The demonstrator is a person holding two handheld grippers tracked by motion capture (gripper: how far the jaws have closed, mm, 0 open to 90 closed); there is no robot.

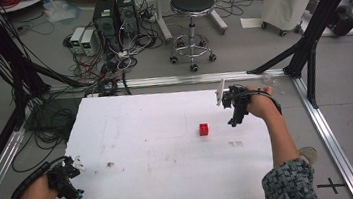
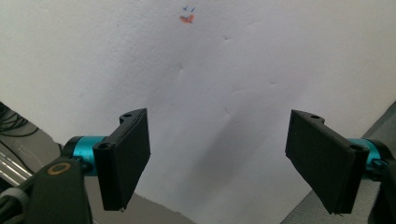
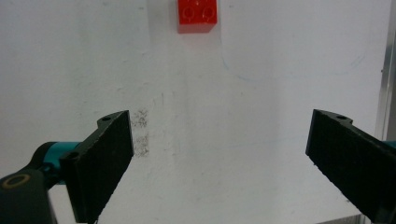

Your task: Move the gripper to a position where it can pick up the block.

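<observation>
A small red brick [image 1: 203, 129] lies on the white table [image 1: 160, 151], right of its middle. The right gripper view has the red brick [image 3: 196, 15] at its top edge, studs up. My right gripper [image 1: 233, 121] hovers a little to the right of the brick, held by a hand near the table's far right corner. Its jaws stand wide apart, open [image 3: 219, 163], with nothing between them. My left gripper [image 1: 78, 195] is at the table's near left corner, also open [image 2: 219, 168] and empty, over bare white board.
An aluminium frame rail [image 1: 327, 132] runs along the table's right side. Black posts [image 1: 309, 44] rise at the far right. A stool [image 1: 191, 7], computer boxes [image 1: 114, 13] and tangled cables [image 1: 101, 73] sit on the floor beyond the table. Smudge marks [image 3: 140, 133] dot the board.
</observation>
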